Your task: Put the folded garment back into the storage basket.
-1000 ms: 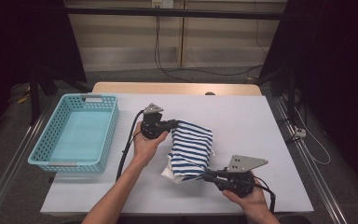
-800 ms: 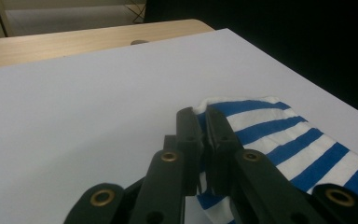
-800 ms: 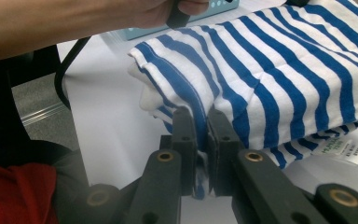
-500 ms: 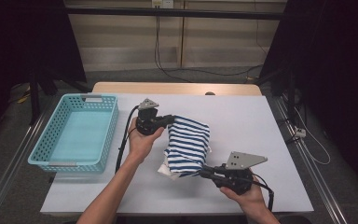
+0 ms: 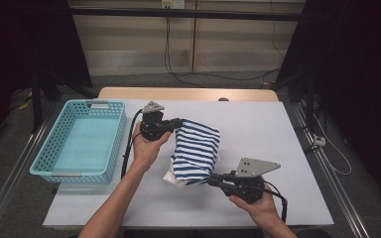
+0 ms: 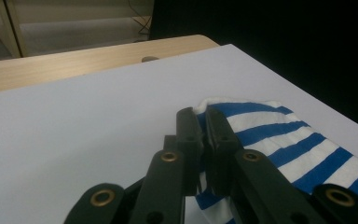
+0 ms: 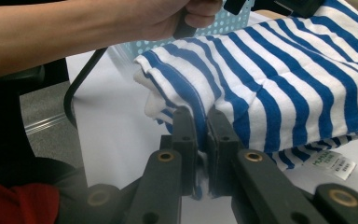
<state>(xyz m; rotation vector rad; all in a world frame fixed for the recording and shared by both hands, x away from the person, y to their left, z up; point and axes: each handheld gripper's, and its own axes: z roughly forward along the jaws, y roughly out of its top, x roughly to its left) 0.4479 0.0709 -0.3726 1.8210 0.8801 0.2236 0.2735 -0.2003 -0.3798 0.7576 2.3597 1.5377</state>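
Observation:
A blue-and-white striped shirt [image 5: 196,151] lies folded at the middle of the white table, its far edge lifted. My left gripper [image 5: 178,124] is shut on the shirt's far left corner [image 6: 223,109], held a little above the table. My right gripper [image 5: 217,179] is shut on the near edge of the shirt [image 7: 242,93], its jaws pinching the striped cloth low by the table. A white label [image 7: 334,164] hangs from the shirt's underside.
A light blue plastic basket [image 5: 82,141] stands at the table's left side, with nothing in it. The table's wooden far edge [image 5: 188,93] lies behind. Cables trail from both grippers. White table surface [image 5: 278,129] spreads to the right of the shirt.
My left gripper has risen a little with the shirt's far corner and drawn it up. The right gripper has stayed where it was, still pinching the near edge.

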